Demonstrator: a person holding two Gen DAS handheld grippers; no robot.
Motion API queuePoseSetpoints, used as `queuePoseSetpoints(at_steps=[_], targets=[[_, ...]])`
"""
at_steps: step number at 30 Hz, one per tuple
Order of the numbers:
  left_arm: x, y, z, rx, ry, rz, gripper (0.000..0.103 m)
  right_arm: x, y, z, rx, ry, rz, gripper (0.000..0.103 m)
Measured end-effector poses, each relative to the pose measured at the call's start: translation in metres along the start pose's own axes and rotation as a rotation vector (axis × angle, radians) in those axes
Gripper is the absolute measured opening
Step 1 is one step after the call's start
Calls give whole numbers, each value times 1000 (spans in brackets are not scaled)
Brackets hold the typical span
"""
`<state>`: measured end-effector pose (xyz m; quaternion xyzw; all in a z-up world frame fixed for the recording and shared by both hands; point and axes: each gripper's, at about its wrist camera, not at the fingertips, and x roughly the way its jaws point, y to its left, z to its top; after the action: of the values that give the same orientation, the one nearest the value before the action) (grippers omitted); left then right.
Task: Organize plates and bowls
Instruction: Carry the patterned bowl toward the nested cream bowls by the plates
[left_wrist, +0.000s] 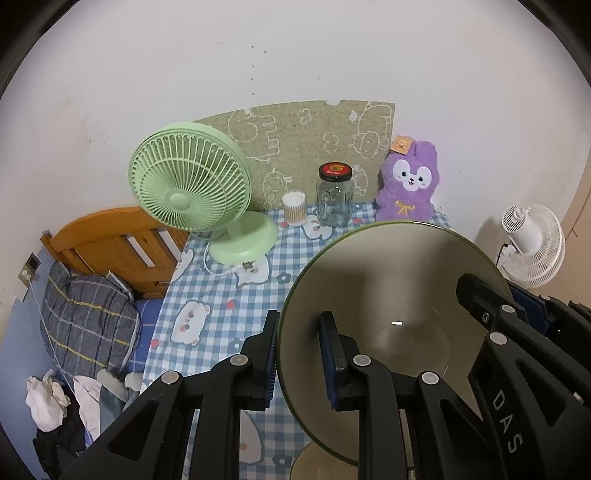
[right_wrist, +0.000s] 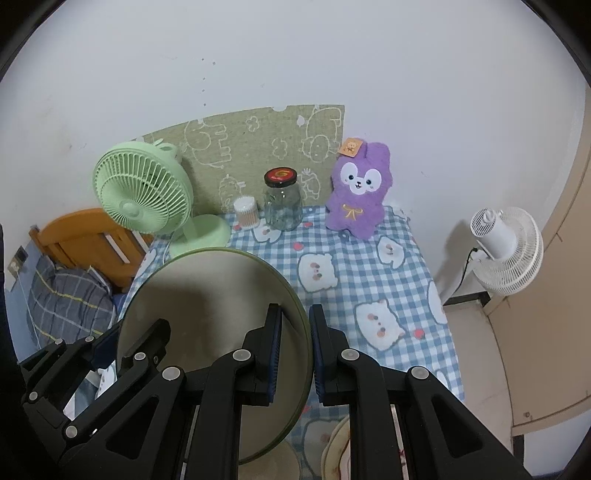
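Note:
A large grey-green bowl is held up above the checked tablecloth, tilted with its inside toward the cameras. My left gripper straddles its left rim, one finger outside and one inside, shut on it. My right gripper is shut on the bowl's right rim the same way. Each gripper's fingers show in the other's view, at the opposite rim. A beige dish with a pattern lies on the table under the right gripper, mostly hidden.
At the back of the table stand a green fan, a cotton-swab tub, a glass jar and a purple plush toy. A bed with a wooden headboard is to the left. A white fan stands to the right.

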<state>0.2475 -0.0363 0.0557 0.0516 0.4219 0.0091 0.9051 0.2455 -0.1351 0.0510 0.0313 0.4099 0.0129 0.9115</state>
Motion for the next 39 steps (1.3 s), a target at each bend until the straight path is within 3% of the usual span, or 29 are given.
queuePoseSetpoints(at_steps=[16,39], targets=[[-12,20,-60,11,34,-32,19,-11,15,-63,44,63,-11,18],[27,20,-136,17,172,-49,19,29,20,-136,70,202,-33,18]])
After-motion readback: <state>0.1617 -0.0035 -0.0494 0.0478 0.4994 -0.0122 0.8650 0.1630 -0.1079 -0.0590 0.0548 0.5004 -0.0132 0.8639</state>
